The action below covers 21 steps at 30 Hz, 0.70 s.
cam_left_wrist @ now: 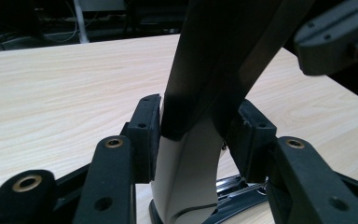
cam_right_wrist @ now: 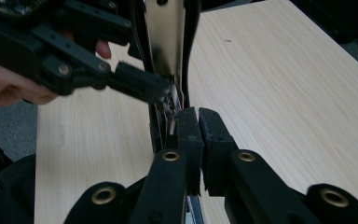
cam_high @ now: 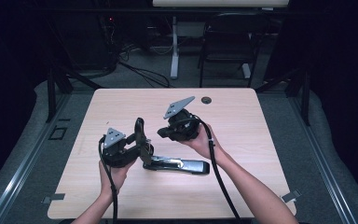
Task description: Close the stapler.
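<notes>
A black and silver stapler (cam_high: 177,165) lies open on the wooden table (cam_high: 242,121), its base flat and its top arm (cam_high: 140,132) swung upright. My left gripper (cam_high: 139,143) is shut on that raised arm (cam_left_wrist: 205,79), one pad (cam_left_wrist: 147,133) on each side of it, just above the hinge. My right gripper (cam_high: 162,133) comes in from the right, tilted down toward the hinge. Its pads (cam_right_wrist: 189,128) are pressed together with nothing visible between them, right beside the metal staple channel (cam_right_wrist: 164,37). The left gripper's fingers (cam_right_wrist: 137,84) also touch the arm there.
The person's forearms (cam_high: 256,191) enter from the table's near edge, and cables (cam_high: 216,163) trail from both grippers. A small round grommet (cam_high: 206,100) sits near the far edge. A black chair (cam_high: 227,42) and a desk leg (cam_high: 174,46) stand beyond the table.
</notes>
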Each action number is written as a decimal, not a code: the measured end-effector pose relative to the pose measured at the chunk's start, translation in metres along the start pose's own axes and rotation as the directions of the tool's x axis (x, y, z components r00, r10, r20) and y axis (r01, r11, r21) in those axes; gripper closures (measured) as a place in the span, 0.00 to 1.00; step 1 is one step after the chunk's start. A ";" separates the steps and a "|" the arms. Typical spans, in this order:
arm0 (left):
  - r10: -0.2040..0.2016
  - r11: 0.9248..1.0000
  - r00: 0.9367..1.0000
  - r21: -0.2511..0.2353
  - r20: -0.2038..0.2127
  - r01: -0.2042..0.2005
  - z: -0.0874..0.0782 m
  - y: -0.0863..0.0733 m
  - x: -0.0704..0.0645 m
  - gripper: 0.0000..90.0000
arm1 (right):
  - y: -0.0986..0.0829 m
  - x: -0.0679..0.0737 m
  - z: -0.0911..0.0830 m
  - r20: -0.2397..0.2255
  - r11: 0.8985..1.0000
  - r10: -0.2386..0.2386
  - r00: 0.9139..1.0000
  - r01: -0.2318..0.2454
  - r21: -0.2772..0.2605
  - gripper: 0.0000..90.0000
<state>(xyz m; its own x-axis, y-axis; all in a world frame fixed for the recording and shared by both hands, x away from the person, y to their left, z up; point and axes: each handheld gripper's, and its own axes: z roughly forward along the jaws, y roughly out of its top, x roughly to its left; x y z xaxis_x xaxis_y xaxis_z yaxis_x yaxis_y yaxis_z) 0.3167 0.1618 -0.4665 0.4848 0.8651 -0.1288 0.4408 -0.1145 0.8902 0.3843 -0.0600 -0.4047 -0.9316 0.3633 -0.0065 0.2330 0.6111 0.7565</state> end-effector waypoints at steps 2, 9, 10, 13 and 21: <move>0.019 1.000 1.000 0.003 0.006 -0.019 0.002 0.000 -0.003 0.63 | 0.003 0.001 0.000 0.002 1.000 -0.006 1.000 0.006 -0.004 0.98; 0.040 0.999 0.999 0.012 0.022 -0.041 0.007 0.001 -0.007 0.60 | 0.016 0.005 -0.003 -0.003 0.999 -0.017 1.000 0.017 -0.046 0.98; 0.042 0.999 0.999 0.012 0.024 -0.042 0.007 0.001 -0.007 0.60 | 0.016 0.005 -0.003 -0.001 0.999 -0.020 1.000 0.020 -0.046 0.98; 0.037 0.999 0.999 0.013 0.041 -0.037 0.008 0.000 -0.007 0.58 | 0.012 0.004 -0.004 -0.004 0.998 -0.014 1.000 0.014 -0.061 0.98; 0.057 0.998 0.997 0.019 0.048 -0.058 0.010 -0.001 -0.010 0.57 | 0.008 0.004 -0.012 -0.007 0.995 -0.008 1.000 0.007 -0.099 0.98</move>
<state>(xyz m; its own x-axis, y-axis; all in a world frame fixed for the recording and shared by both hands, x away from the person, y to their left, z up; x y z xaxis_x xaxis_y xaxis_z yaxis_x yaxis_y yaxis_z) 0.3191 0.1482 -0.4708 0.5454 0.8324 -0.0984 0.4261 -0.1742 0.8877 0.3792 -0.0624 -0.3910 -0.9353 0.3538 -0.0077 0.1979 0.5410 0.8174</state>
